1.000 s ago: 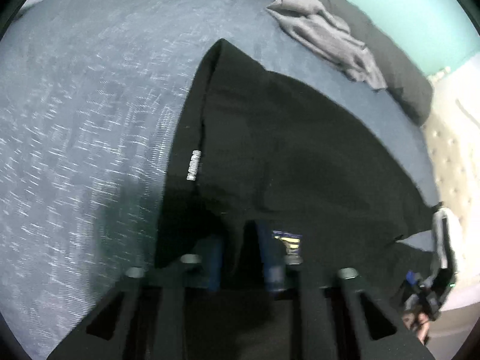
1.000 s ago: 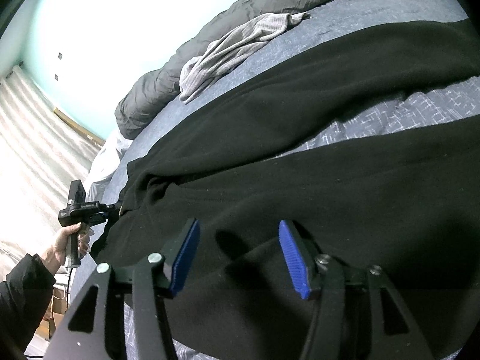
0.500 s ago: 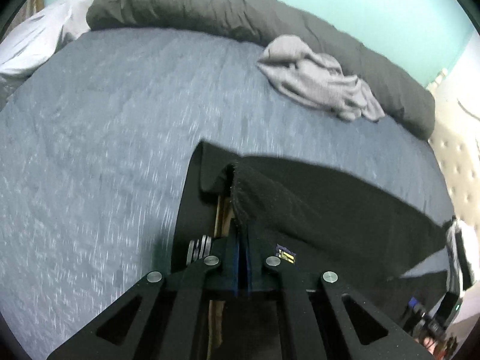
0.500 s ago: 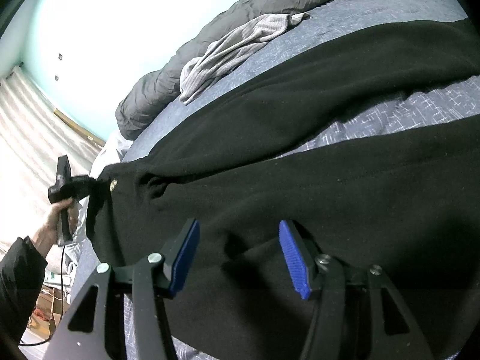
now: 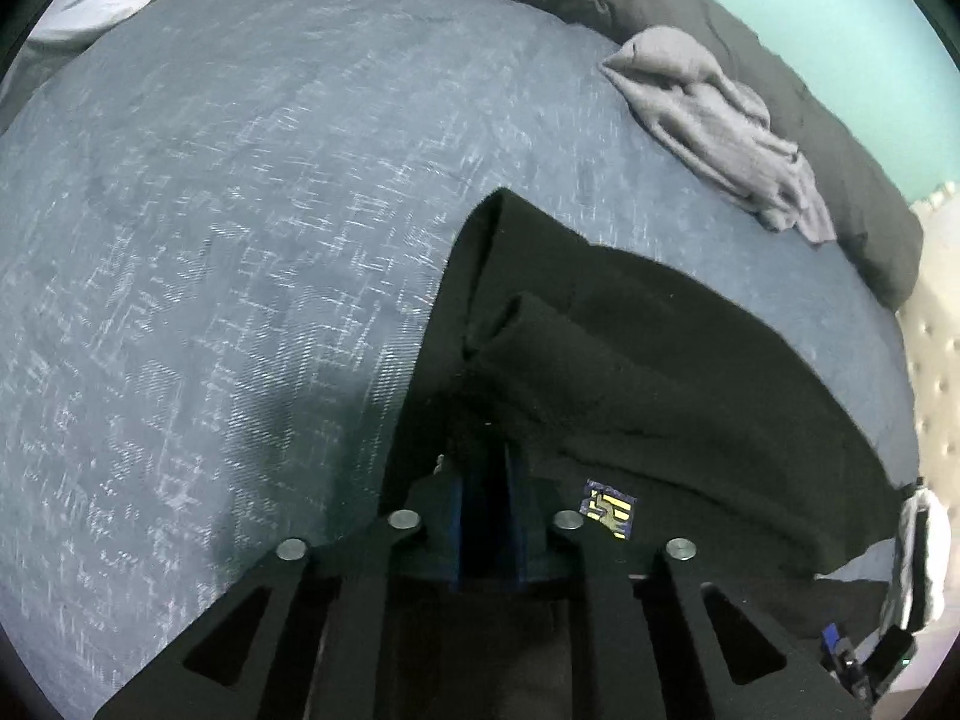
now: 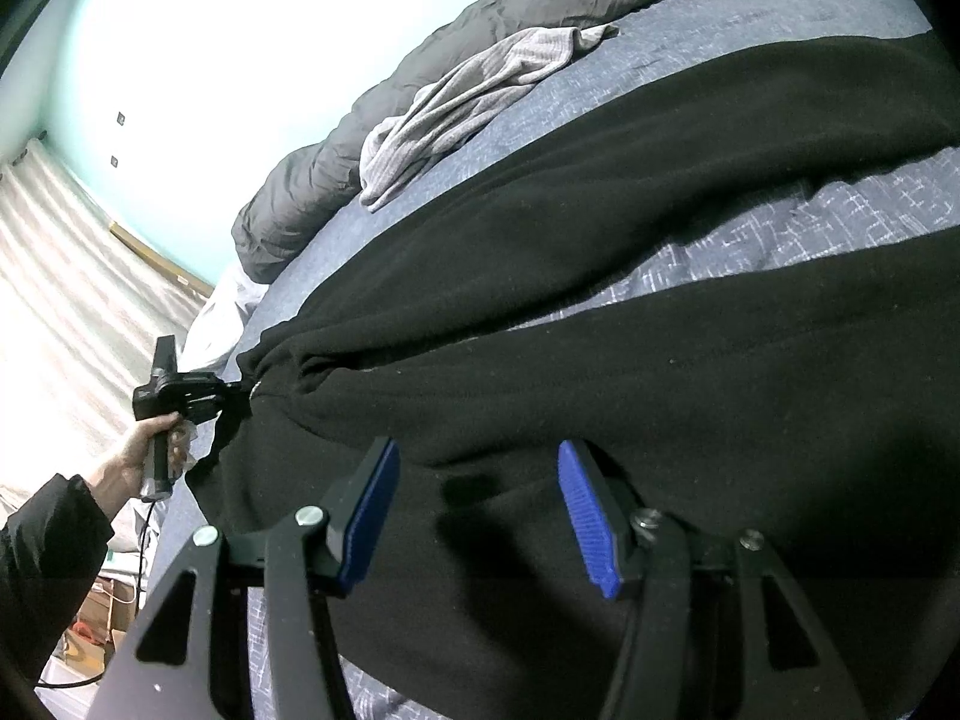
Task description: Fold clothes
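My left fingers (image 5: 487,483), opening on the black trousers (image 5: 630,360), which stretch toward three o'clock; my right fingers (image 6: 477,516) hover wide, empty.

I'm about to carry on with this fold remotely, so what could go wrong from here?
1. The left gripper is opening with the black garment edge between its jaws, so the fabric may slip out and the fold could sag.
2. The right gripper hovers open over the garment, pinning nothing, so the cloth might shift.
3. The grey garment lies close by on the bed and could get caught.
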`<state>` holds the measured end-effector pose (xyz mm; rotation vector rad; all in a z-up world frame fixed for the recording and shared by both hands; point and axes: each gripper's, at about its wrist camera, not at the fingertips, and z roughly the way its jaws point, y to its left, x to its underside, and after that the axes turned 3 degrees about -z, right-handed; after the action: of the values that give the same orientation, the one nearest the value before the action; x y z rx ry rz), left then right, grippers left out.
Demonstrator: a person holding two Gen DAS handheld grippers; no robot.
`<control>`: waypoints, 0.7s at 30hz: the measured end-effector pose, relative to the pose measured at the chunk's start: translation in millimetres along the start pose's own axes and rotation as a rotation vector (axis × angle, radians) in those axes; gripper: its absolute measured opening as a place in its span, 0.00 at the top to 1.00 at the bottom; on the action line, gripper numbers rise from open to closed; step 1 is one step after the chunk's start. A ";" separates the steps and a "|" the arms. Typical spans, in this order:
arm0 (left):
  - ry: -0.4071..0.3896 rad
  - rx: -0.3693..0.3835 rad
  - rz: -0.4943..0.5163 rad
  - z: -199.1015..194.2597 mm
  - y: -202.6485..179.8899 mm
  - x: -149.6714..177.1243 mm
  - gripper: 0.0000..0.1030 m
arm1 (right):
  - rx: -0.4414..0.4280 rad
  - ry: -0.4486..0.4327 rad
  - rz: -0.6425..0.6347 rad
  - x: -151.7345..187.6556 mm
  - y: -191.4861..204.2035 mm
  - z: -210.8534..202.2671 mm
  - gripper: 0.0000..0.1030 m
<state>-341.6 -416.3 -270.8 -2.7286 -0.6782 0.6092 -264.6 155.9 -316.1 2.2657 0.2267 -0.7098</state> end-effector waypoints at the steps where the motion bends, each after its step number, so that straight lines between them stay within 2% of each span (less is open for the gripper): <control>1: -0.007 0.001 -0.005 -7.6 2.8 0.3 0.81 | -0.001 -0.001 0.002 0.3 -0.1 0.1 0.45; 5: -0.047 0.002 -0.005 -49.8 19.6 10.9 0.79 | -0.005 -0.005 0.007 -0.2 -0.1 -0.2 0.45; 8: -0.039 0.030 0.019 -72.1 31.0 38.1 0.75 | -0.010 -0.011 0.010 -1.1 -0.1 -1.5 0.45; 11: -0.008 0.067 0.025 -77.2 43.3 71.5 0.72 | -0.013 -0.016 0.013 -1.0 0.5 -2.5 0.45; 14: 0.015 0.079 0.043 -74.3 49.7 99.3 0.62 | -0.015 -0.017 0.009 -0.8 2.8 -2.3 0.45; 18: 0.006 0.135 -0.005 -72.4 60.2 118.9 0.57 | -0.015 -0.016 0.003 0.5 5.3 -1.2 0.45; 19: 0.014 0.134 -0.023 -69.5 64.0 122.5 0.53 | -0.015 -0.014 0.001 0.9 5.7 -0.5 0.45; 21: 0.033 0.122 -0.052 -61.8 70.5 128.2 0.53 | -0.012 -0.010 0.001 1.5 5.9 1.3 0.45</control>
<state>-183.5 -422.5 -283.6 -2.5945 -0.6781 0.5732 -261.7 150.7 -314.1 2.2503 0.2249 -0.7172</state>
